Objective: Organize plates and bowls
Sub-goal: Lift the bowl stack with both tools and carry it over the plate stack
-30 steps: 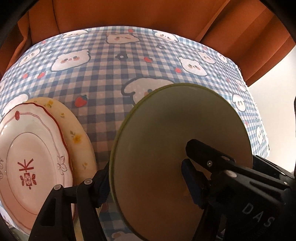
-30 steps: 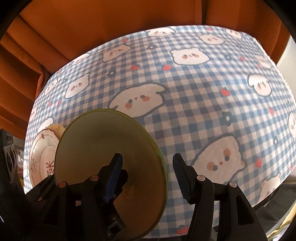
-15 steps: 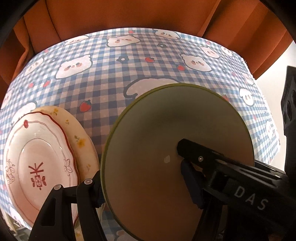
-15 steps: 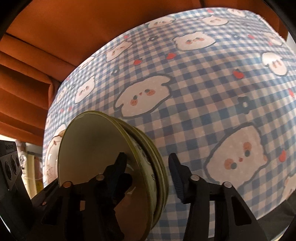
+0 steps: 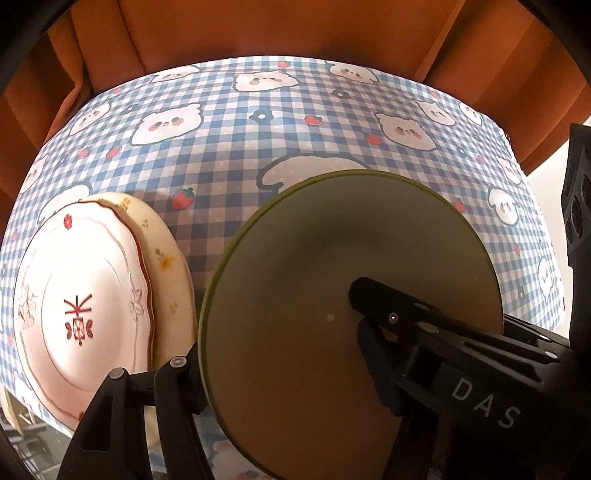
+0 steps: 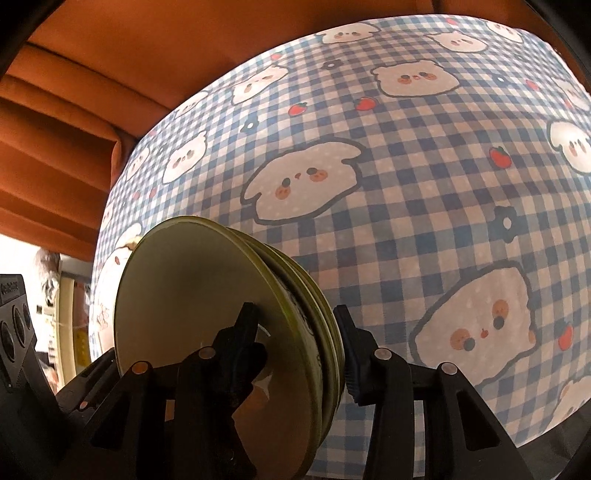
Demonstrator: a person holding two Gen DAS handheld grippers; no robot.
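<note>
A stack of olive-green plates [image 5: 332, 280] fills the lower middle of the left wrist view. My left gripper [image 5: 280, 350] is shut on its near rim, one finger over the top plate, the other under the stack. In the right wrist view the same green stack [image 6: 207, 310] shows edge-on, and my right gripper [image 6: 299, 332] straddles its rim, shut on it. A white plate with red trim [image 5: 81, 302] lies on a cream flowered plate [image 5: 170, 258] at the left.
The table wears a blue checked cloth with bears and strawberries [image 6: 424, 184]. Orange curtains [image 5: 295, 29] hang behind it. The table's right edge [image 5: 546, 229] drops off beside the green stack.
The right gripper has swung around the green stack's rim, so the stack now shows edge-on between its fingers. The left gripper keeps its hold; the view shifted slightly.
</note>
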